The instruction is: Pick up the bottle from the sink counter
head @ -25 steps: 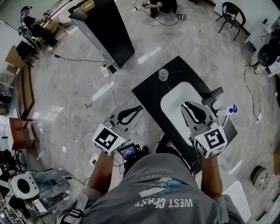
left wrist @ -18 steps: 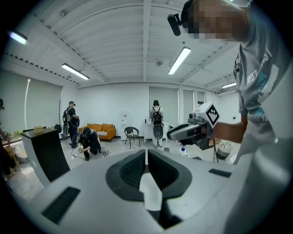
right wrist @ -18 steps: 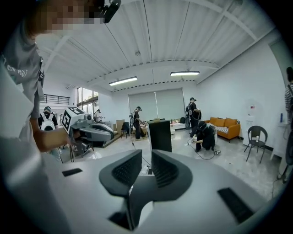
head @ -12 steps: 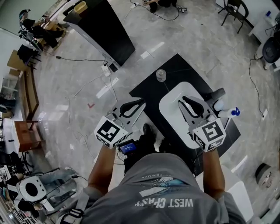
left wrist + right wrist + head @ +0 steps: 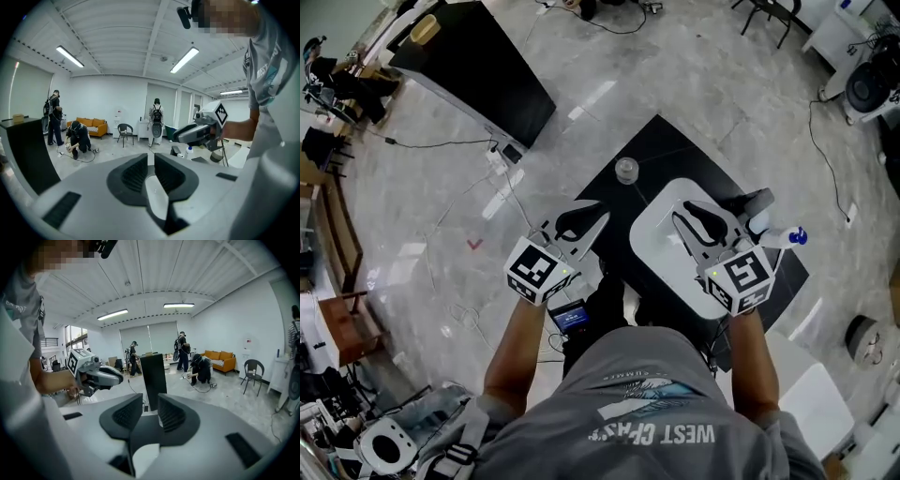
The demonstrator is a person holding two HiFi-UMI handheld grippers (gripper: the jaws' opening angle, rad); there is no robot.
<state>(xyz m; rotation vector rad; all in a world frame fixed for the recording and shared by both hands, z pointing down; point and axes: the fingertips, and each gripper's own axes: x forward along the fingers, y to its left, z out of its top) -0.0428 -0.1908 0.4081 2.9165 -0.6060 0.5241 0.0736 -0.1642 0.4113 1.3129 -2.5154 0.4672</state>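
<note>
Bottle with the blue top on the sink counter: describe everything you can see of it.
The bottle is small, with a pale, whitish body that looks like plastic and a blue top. In the left gripper view it stands upright. It sits on the black counter, right of the white basin and close beside the dark faucet. Only the counter appears to touch it. Its label and contents are too small to tell.

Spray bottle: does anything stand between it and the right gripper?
Nothing visible stands directly between them. The right gripper, whose fingers have just been opening with nothing between them, points over the sink basin. The spray bottle sits to its right, with the dark faucet close beside it.
</note>
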